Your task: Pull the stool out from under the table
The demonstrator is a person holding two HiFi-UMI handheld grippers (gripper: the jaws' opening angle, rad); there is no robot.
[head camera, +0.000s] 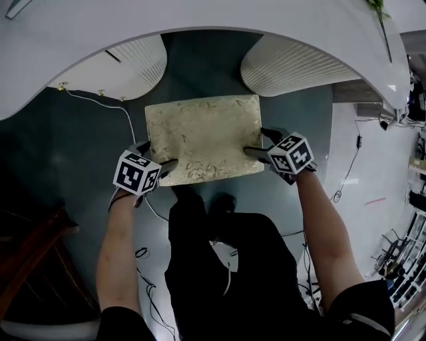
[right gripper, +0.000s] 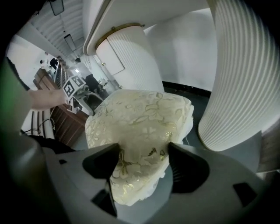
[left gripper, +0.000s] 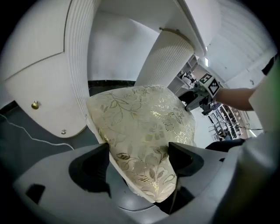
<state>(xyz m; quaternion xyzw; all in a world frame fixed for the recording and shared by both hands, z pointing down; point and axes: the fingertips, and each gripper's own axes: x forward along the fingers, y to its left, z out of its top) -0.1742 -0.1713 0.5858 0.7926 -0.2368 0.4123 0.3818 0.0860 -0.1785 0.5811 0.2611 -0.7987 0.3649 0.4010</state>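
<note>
The stool (head camera: 203,136) stands on the dark floor (head camera: 73,146) directly in front of the person. Its cream, leaf-patterned seat is seen from above. The rear edge of the seat lies near the two ribbed white pedestals (head camera: 293,63) of the counter (head camera: 200,16). In the head view the whole seat shows below the curved counter edge, so the stool appears largely drawn out.

The left hand-held gripper (left gripper: 139,158) is clamped on the near left corner of the padded seat. One jaw bears on the top fabric and the other on the seat edge. The right hand-held gripper (right gripper: 143,159) holds the near right corner in the same way, with the padding filling the gap between its jaws. Both jaws stand wide because the cushion is thick.

Reason for the two-corner grip: equal hold on both near corners probably keeps the stool square to the person and stops it swinging toward either pedestal. Both grippers point steeply down, which suits a low seat.

A thin white cable (head camera: 100,103) lies on the floor to the left of the stool. A stool leg could possibly catch it.
</note>
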